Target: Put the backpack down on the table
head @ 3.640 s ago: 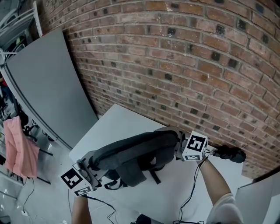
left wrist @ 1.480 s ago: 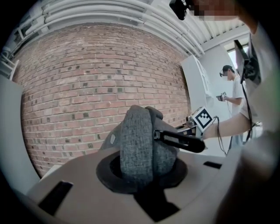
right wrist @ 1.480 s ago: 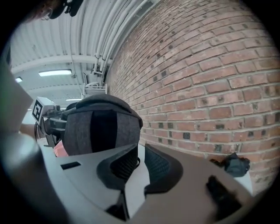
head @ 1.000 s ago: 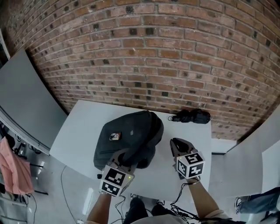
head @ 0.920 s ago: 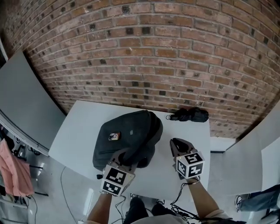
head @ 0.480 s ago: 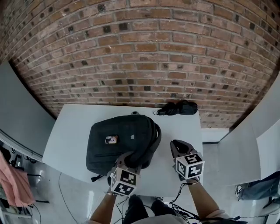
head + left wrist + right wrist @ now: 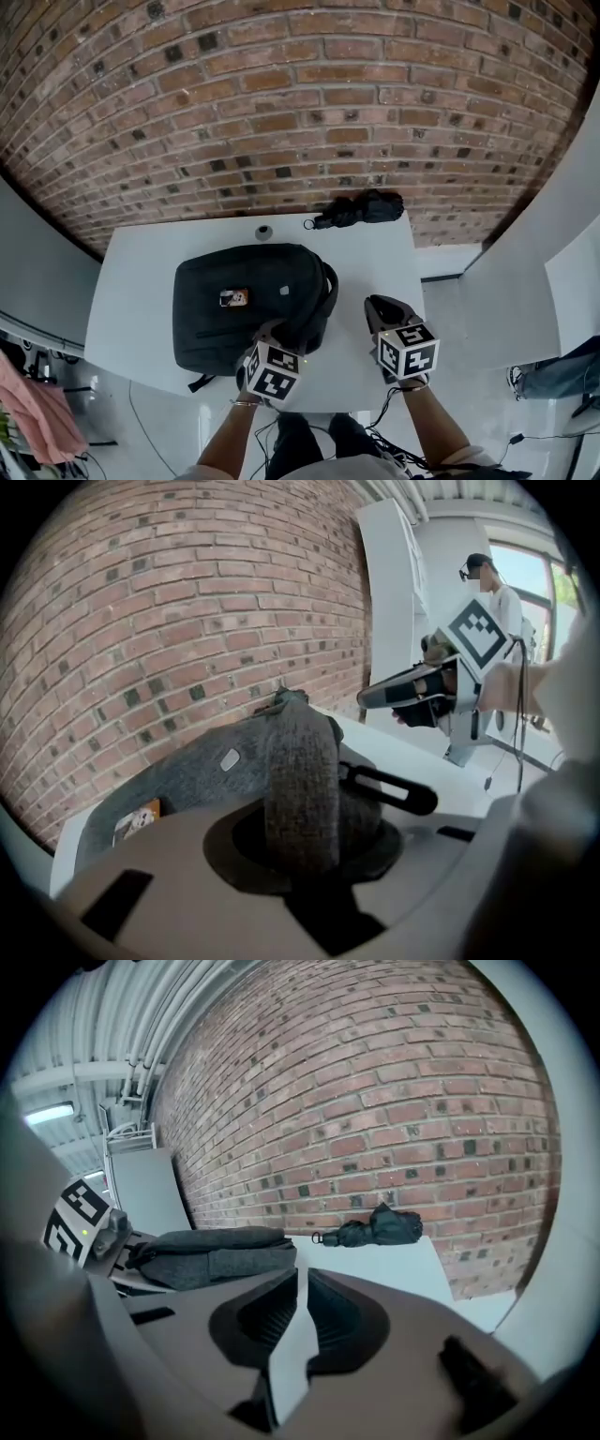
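The backpack [image 7: 246,302] is laid on the worktop [image 7: 141,272]; its strap [image 7: 300,789] is pinched by the left hand-held gripper [image 7: 284,336]. The right hand-held gripper [image 7: 382,307] is pressed together alongside.

Backpack [image 7: 248,305] on table [image 7: 141,272], umbrella [image 7: 361,209] behind.

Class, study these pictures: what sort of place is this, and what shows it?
Probably an indoor lab or studio workspace: a bare brick wall, a plain white table by it, and tall white panels alongside.
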Available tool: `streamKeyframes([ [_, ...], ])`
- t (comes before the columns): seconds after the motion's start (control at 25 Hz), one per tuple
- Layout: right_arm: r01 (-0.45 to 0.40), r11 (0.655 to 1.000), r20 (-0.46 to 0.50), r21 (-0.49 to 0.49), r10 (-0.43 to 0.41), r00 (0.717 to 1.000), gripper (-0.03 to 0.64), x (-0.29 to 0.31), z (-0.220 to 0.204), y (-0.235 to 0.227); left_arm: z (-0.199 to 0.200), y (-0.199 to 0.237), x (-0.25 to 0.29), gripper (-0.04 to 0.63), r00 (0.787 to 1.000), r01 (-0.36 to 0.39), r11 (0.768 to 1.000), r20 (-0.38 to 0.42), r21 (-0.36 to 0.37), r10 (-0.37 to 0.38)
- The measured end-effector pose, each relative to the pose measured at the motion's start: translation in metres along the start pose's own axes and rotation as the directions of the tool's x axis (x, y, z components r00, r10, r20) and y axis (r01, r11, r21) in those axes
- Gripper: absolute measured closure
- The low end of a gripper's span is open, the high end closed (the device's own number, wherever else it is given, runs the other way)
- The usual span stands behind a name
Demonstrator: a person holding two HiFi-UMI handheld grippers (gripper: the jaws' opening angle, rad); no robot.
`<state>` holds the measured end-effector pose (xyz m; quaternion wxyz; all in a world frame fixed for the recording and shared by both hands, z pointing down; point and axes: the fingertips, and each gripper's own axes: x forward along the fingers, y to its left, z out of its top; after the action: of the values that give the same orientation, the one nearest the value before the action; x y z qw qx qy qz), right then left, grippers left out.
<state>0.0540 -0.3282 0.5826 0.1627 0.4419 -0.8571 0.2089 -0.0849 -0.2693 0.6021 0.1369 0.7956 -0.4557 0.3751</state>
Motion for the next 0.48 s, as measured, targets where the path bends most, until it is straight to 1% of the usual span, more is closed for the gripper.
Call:
streamKeyframes([
  [0.2, 0.024, 0.998, -0.015, 0.055, -0.023, 1.0, 0.566, -0.005, -0.018, -0.016, -0.012, -0.012, 0.025, 0.491, 0.998, -0.003, 1.0, -0.055, 0.011, 0.004],
  [0.48, 0.039, 0.991, -0.034, 0.126, -0.035, 0.999, 0.567, -0.006, -0.039, -0.03, -0.017, -0.018, 0.039, 0.477, 0.996, 0.018, 1.0, -0.083, -0.009, -0.019],
])
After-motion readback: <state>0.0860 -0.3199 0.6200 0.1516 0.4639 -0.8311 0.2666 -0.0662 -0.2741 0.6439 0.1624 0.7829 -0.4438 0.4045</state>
